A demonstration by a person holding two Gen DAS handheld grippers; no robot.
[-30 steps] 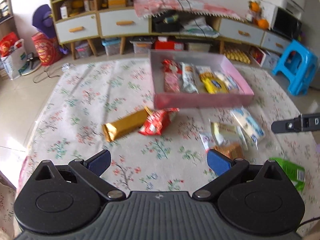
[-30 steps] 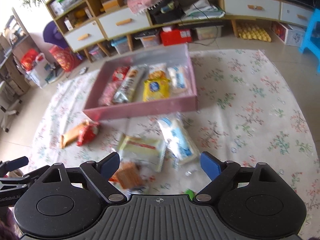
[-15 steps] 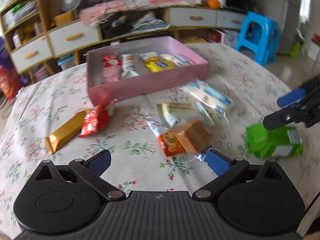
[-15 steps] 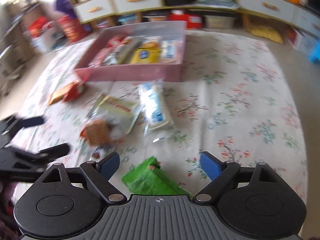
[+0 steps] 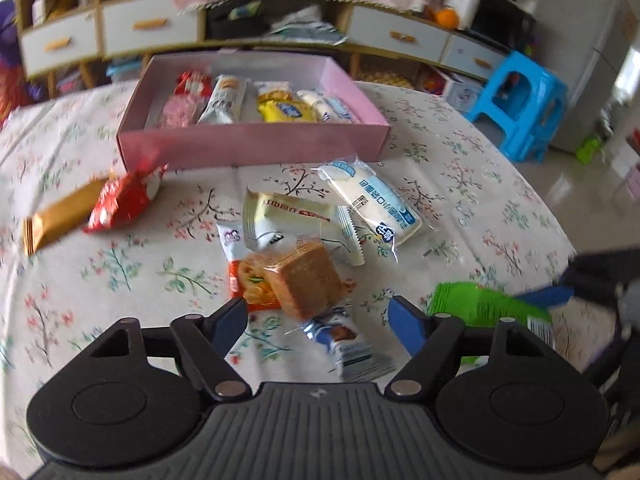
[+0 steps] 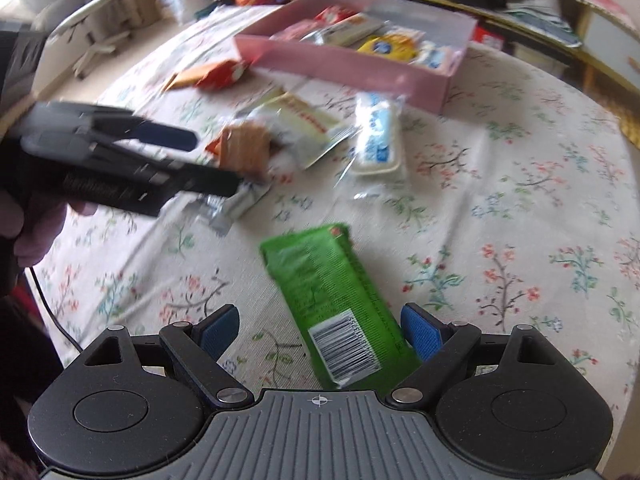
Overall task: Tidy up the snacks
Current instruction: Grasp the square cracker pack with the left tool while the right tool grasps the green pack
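On the floral cloth, an orange cracker pack (image 5: 304, 280) and a small silver-blue packet (image 5: 344, 344) lie between the fingers of my left gripper (image 5: 318, 318). Its jaws are closing, and the pads do not press on either pack. My right gripper (image 6: 320, 332) is open and straddles the barcode end of a green packet (image 6: 332, 292), which lies flat. The pink box (image 5: 256, 146) at the back holds several snacks in a row. The left gripper (image 6: 200, 160) also shows in the right wrist view, low over the cracker pack (image 6: 244, 148).
Loose on the cloth are a white-blue packet (image 5: 372, 200), a cream packet (image 5: 292, 216), a red packet (image 5: 120, 204) and a gold bar (image 5: 56, 220). The table edge curves off to the right. A blue stool (image 5: 520, 108) and drawer cabinets stand beyond.
Both grippers came down towards the cloth. The left moved over the cracker pack and silver packet and its jaws narrowed. The right rolled and dropped over the green packet.
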